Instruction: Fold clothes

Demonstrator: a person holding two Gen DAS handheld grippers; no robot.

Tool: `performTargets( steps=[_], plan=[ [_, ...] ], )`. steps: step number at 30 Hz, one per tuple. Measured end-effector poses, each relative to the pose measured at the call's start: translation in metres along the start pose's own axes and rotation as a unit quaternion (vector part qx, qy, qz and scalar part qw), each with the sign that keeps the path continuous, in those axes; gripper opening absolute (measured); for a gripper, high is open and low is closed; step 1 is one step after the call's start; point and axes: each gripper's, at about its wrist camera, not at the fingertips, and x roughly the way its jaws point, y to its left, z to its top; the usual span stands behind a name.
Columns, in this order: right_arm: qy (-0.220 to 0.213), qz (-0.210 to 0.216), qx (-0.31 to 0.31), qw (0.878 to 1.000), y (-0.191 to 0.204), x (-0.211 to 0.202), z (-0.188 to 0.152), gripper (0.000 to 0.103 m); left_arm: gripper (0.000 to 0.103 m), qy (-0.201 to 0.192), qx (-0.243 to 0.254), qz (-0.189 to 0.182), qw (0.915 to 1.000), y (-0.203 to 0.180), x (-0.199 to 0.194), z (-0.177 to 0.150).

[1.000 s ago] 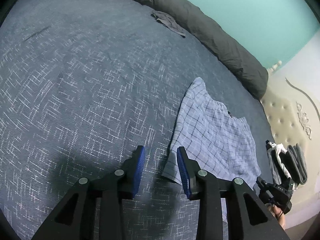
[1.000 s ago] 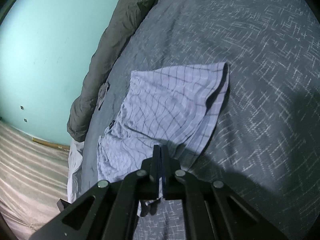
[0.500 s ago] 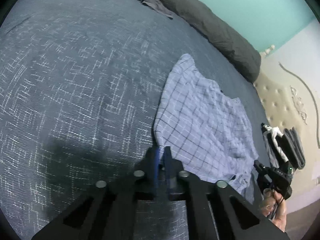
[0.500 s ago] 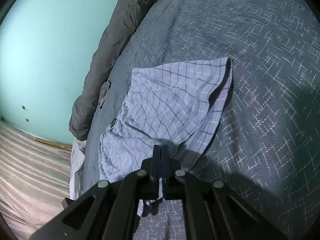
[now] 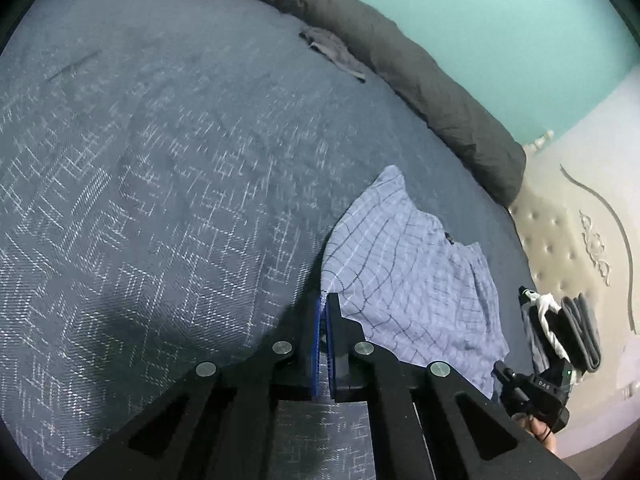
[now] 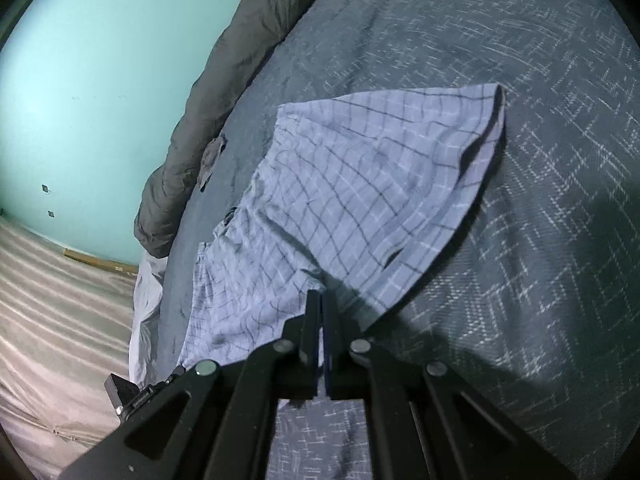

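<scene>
The left gripper (image 5: 323,300) has its blue-padded jaws pressed together on the near left corner of the checked shorts (image 5: 416,280), pinching the hem there. The right gripper (image 6: 321,296) is likewise clamped tight, its jaws closed on the near edge of the same shorts (image 6: 352,200), where the cloth bunches up at the tips. So two grippers hold one garment, each at a different point of its near side.

The shorts are the only pale blue checked piece; they lie spread on the bedcover (image 5: 160,200), toward its right side in the left camera's view, with the leg opening at the far right in the right camera's view lifted slightly and gaping. A small dark tag sits at the waistband.

Farther out, one long dark grey rolled quilt (image 5: 420,72) runs along the far edge of the bed against the teal wall (image 5: 500,20). One small grey garment (image 5: 336,54) lies just beside that quilt, well apart from the shorts. At the right of the left camera's view, one padded cream headboard (image 5: 560,240) stands, with a small stack of folded clothes (image 5: 568,328) in front of it.
</scene>
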Motion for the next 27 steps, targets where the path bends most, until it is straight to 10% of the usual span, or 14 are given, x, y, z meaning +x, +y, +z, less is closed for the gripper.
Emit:
performTargets(
  steps=[13, 27],
  plan=[
    [-0.016, -0.011, -0.013, 1.0, 0.027, -0.022, -0.007, 0.005, 0.022, -0.004, -0.006, -0.015, 0.9999, -0.004, -0.025, -0.009],
    [0.157, 0.021, -0.15, 0.976, 0.126, 0.062, -0.117, 0.006, 0.023, -0.015, 0.028, 0.0, 0.9995, 0.001, -0.067, -0.026]
  ],
)
